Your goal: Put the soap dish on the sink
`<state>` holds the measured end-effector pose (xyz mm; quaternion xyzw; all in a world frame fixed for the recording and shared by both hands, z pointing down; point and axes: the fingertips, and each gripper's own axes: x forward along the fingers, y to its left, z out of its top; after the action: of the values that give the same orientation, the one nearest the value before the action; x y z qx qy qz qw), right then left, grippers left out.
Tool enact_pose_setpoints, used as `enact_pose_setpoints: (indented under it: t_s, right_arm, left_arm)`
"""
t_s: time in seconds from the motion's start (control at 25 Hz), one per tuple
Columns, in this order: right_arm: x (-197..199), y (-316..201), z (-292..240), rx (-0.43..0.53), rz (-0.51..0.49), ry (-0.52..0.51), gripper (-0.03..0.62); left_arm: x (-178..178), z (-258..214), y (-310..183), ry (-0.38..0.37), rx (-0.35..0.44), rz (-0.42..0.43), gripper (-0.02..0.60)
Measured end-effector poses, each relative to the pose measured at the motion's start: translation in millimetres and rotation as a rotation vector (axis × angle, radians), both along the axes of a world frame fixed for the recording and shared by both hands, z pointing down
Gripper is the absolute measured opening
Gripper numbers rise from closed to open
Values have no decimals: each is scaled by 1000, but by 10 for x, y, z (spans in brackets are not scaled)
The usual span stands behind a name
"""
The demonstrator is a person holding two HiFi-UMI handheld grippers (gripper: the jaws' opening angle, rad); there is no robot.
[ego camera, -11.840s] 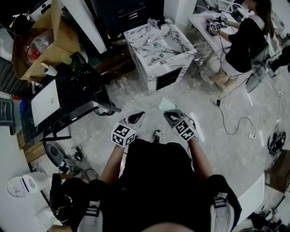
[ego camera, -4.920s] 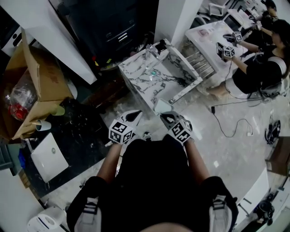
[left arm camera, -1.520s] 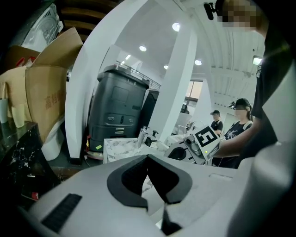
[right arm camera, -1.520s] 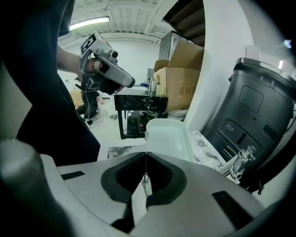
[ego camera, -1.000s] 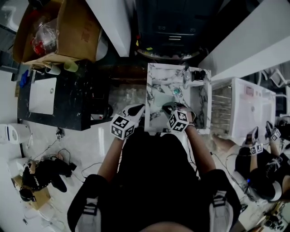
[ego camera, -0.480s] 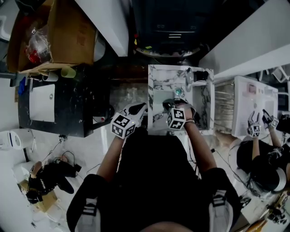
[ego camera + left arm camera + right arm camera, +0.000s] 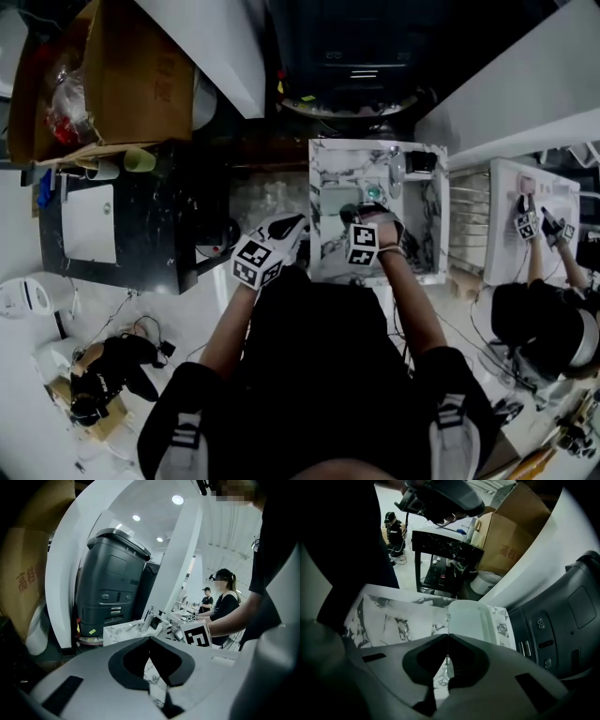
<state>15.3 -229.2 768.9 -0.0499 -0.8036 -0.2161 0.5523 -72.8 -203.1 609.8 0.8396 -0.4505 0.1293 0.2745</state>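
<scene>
- The right tongs [image 7: 447,637] are clamped on one thin rim of the soap dish [image 7: 471,620]. With so narrow a hold the dish could swivel or slip out as it goes down.
- The dish hangs over the marble-patterned sink [image 7: 424,239], just in front of the faucet [image 7: 396,169] and beside the teal drain plug [image 7: 373,192]. I cannot tell whether it touches the marble yet.
- Let go over the sloping bowl and not on a flat part of the top, it would likely slide toward the drain. Pushed further back, it could knock the faucet.
- A hard set-down is the other risk — the dish looks thin and pale, and the marble is unforgiving.
- The left tongs [image 7: 149,639] are shut with nothing between them, idling beside the sink's left edge, so they offer no support if the dish tips.
- The dish is a rounded rectangle, hollow side up. From the right gripper view its long axis runs straight on from the tongs — away from the person, toward the back of the sink.
</scene>
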Motion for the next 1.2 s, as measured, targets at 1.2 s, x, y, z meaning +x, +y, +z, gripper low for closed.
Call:
enact_pose_setpoints:
  t_s: [1.2]
  right_arm:
    - [-148,-484,523,-25,38,114,-2]
  left_arm:
    - [-2,169,-399,-4,-35,58,-2]
